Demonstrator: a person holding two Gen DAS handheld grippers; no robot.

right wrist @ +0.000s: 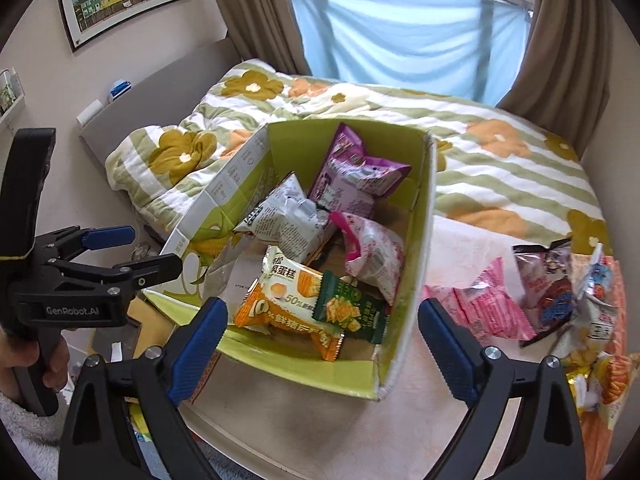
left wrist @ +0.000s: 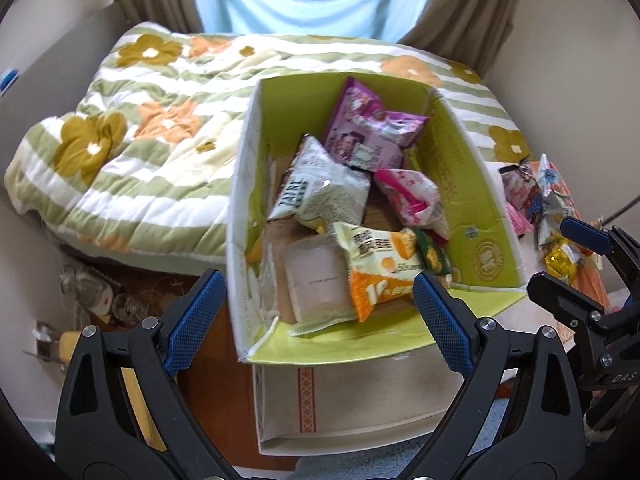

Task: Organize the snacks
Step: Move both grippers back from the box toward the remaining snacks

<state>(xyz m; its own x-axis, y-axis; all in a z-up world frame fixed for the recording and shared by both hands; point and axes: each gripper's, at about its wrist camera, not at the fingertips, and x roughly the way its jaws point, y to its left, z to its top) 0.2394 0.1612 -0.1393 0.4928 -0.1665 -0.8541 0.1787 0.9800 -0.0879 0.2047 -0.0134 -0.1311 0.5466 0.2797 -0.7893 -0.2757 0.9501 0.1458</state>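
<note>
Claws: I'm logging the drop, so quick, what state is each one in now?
Left claw: open, holding nothing.
Right claw: open, holding nothing.

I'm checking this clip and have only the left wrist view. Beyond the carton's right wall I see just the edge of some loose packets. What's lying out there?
Observer: The right wrist view shows pink packets lying flat beside the green carton, with a dark red bag and more wrappers further right.
Operator: The dark green snack is half hidden behind the orange one. What is it?
Observer: A green cracker packet, lying against the orange cake packet inside the carton.
Operator: Is the right gripper carrying anything?
Observer: No. The right gripper is open with nothing between its fingers, above the carton's near corner.
Operator: Who holds the left gripper?
Observer: A hand grips the left gripper's handle.
</note>
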